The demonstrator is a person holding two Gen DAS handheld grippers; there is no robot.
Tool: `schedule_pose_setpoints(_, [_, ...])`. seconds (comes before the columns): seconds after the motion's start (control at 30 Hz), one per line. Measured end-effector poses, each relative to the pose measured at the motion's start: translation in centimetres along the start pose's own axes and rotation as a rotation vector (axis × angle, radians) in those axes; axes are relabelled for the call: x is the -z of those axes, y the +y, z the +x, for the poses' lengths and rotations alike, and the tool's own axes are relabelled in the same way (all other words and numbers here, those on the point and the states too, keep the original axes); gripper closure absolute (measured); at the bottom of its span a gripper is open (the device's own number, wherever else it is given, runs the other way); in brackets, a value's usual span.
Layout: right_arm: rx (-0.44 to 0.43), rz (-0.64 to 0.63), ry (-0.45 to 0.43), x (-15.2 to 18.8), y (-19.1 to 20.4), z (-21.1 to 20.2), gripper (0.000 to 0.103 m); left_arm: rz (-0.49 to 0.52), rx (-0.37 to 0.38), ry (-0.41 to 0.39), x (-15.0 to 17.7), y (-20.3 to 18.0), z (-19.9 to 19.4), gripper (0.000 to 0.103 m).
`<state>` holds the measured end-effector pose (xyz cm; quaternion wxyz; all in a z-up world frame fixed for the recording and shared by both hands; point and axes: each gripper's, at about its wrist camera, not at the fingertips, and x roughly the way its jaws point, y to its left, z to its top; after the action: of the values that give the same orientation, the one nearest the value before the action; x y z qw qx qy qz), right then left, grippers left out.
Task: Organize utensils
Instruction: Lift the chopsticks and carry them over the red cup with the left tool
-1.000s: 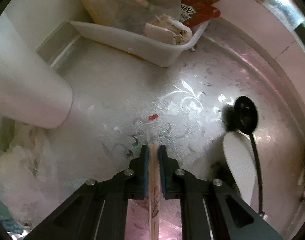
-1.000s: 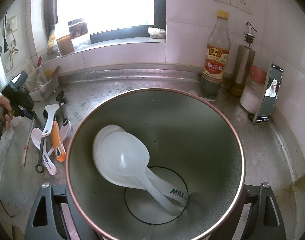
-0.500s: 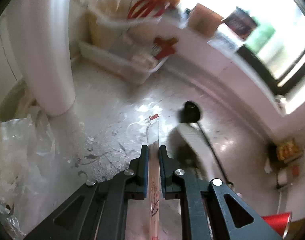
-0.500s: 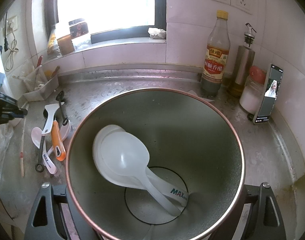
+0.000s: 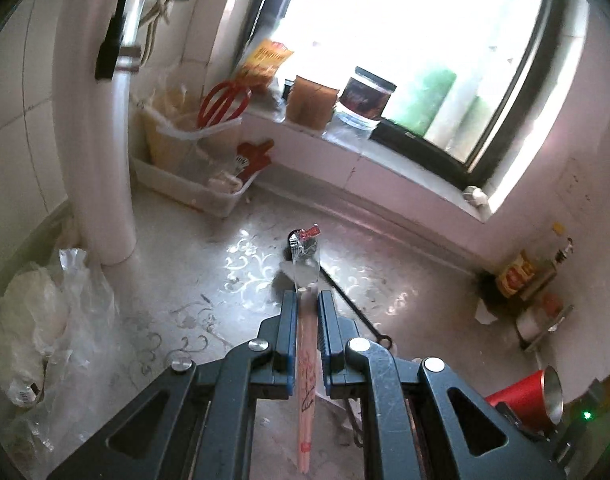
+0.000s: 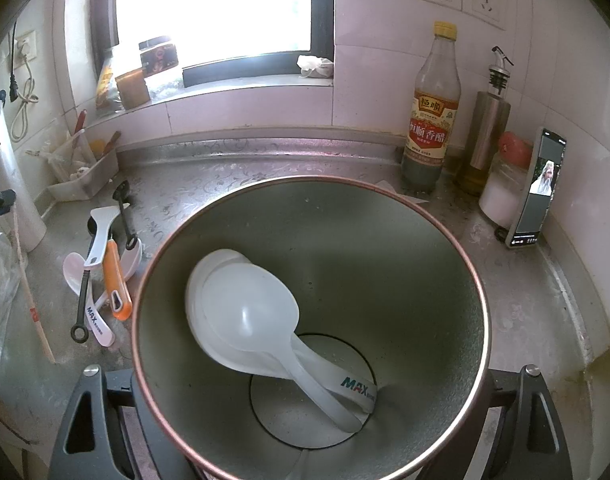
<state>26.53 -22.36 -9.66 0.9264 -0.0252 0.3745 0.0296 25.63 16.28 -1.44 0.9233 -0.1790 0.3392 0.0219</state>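
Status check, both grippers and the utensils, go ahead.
Left gripper shut on wrapped chopsticks. Right gripper shut on metal holder, white rice paddles inside. Loose utensils on counter; path to holder clear.

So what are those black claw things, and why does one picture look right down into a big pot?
Those claws are two grabbers that a person holds, one in each hand. Each has a small camera looking along its fingers, so each picture comes from one grabber.

The left gripper is pinching a pair of wrapped chopsticks above the counter.

The right gripper holds a metal pot, so its camera looks into it. White rice spoons lie inside.

On the counter beside the pot lie more utensils: an orange-handled tool, a white spatula and black measuring spoons. By the wall stand a vinegar bottle and a phone.
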Motion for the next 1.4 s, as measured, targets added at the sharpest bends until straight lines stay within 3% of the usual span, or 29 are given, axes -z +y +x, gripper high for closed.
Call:
schedule_pose_setpoints(0.97, [-0.001,-0.003,0.0,0.1,0.1,-0.1,0.013,0.213,0.09,-0.132,-1.6,-7.5,-6.8,0.093])
schedule_pose_setpoints(1.4, [-0.004,-0.001,0.0,0.1,0.1,-0.1,0.013,0.458,0.269,-0.167,-2.9,-18.1,-9.3,0.093])
